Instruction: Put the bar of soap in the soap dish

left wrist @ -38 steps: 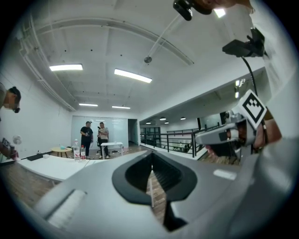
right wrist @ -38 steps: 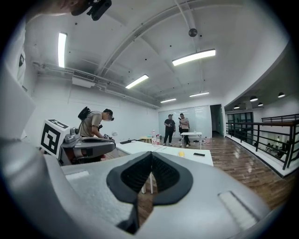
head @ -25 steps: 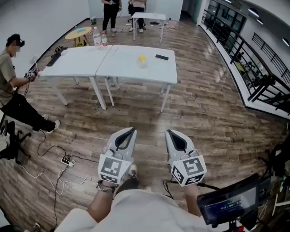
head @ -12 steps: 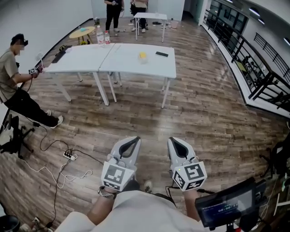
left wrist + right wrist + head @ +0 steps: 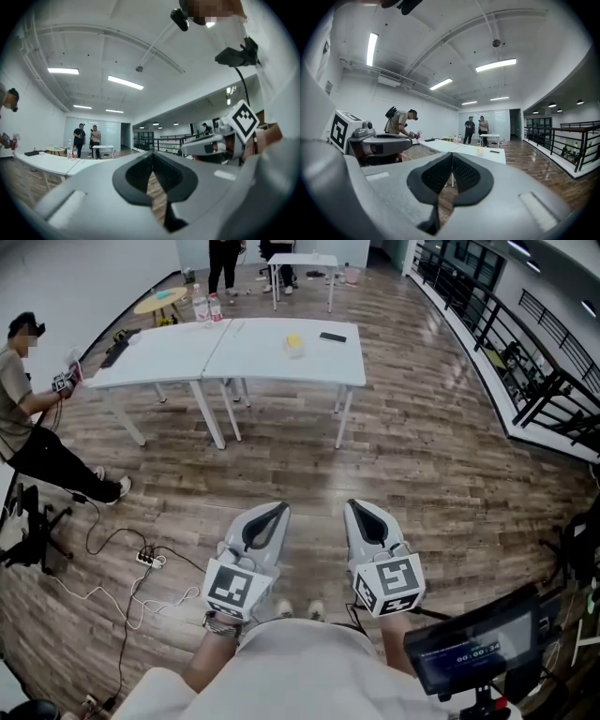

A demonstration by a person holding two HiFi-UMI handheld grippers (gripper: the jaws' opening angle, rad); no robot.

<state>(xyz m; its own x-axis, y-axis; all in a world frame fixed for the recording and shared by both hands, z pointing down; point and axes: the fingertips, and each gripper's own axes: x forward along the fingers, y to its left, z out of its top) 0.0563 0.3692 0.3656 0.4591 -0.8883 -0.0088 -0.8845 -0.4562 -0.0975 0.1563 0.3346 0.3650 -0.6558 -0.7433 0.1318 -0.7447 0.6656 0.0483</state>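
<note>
**Two shut grippers, soap far off**

The wood floor (image 5: 431,465) is wide. White tables (image 5: 262,360) stand well ahead. The left gripper (image 5: 272,510) and the right gripper (image 5: 358,506) are side by side, jaws closed on nothing. Small yellow soap (image 5: 294,341) sits on the table.

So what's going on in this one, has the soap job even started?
Not yet. A person stands on the wood floor holding the left gripper and the right gripper out in front, both shut with nothing between the jaws. The white tables are some way ahead. A small yellow item, possibly the soap, lies on the right-hand table near a flat black object. No soap dish can be made out from here.
</note>
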